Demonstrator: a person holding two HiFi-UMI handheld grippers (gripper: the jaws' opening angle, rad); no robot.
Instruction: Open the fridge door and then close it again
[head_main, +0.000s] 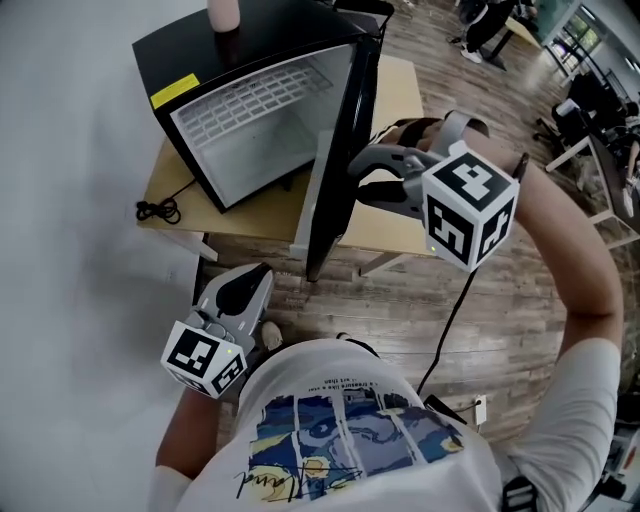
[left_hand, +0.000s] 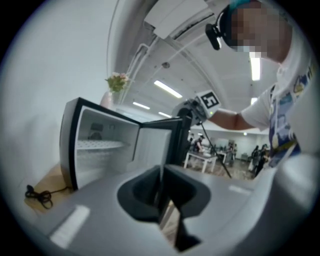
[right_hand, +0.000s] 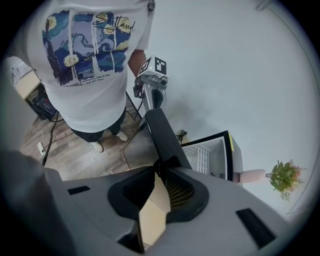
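The black mini fridge (head_main: 185, 55) stood on a low wooden table (head_main: 400, 90) with a pink vase (head_main: 224, 14) on its top, and its door (head_main: 333, 150) hung wide open, swung out toward the person and showing the white inside. The right gripper (head_main: 357, 177) reached down to the door's dark outer edge, its jaws a little apart with the tips right at that edge. The left gripper (head_main: 252, 282) was held low by the person's torso, well apart from the fridge, its jaws pressed together and empty.
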